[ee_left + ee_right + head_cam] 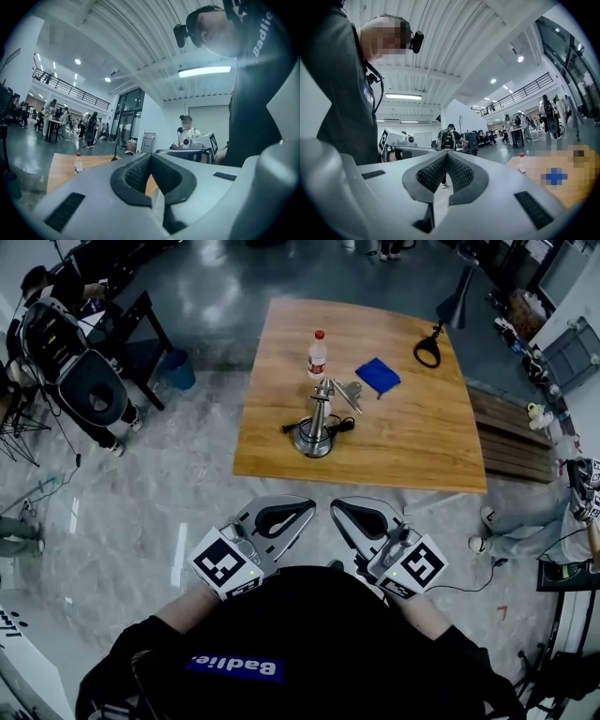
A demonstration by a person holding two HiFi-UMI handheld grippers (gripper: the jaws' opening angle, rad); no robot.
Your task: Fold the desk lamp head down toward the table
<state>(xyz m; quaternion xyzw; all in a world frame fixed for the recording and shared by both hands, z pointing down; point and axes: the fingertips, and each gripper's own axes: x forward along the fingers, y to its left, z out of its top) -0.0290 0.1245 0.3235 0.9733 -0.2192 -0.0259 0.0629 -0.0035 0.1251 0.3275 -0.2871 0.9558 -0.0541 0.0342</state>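
Observation:
The desk lamp (319,418) stands on the wooden table (422,446), with a round metal base and its head (333,390) raised on the stem. Both grippers hover over the floor short of the table's near edge, close to my chest and well away from the lamp. My left gripper (309,506) is shut with nothing in it, its ribbed pads (140,171) pressed together. My right gripper (336,507) is shut and empty too, its pads (457,171) touching. The two tips point towards each other.
On the table stand a water bottle (318,354), also in the left gripper view (78,163) and the right gripper view (521,164), a blue cloth (377,375) and a black looped tool (427,350). A black chair (89,381), a blue bin (176,369) and a wooden bench (506,437) flank the table.

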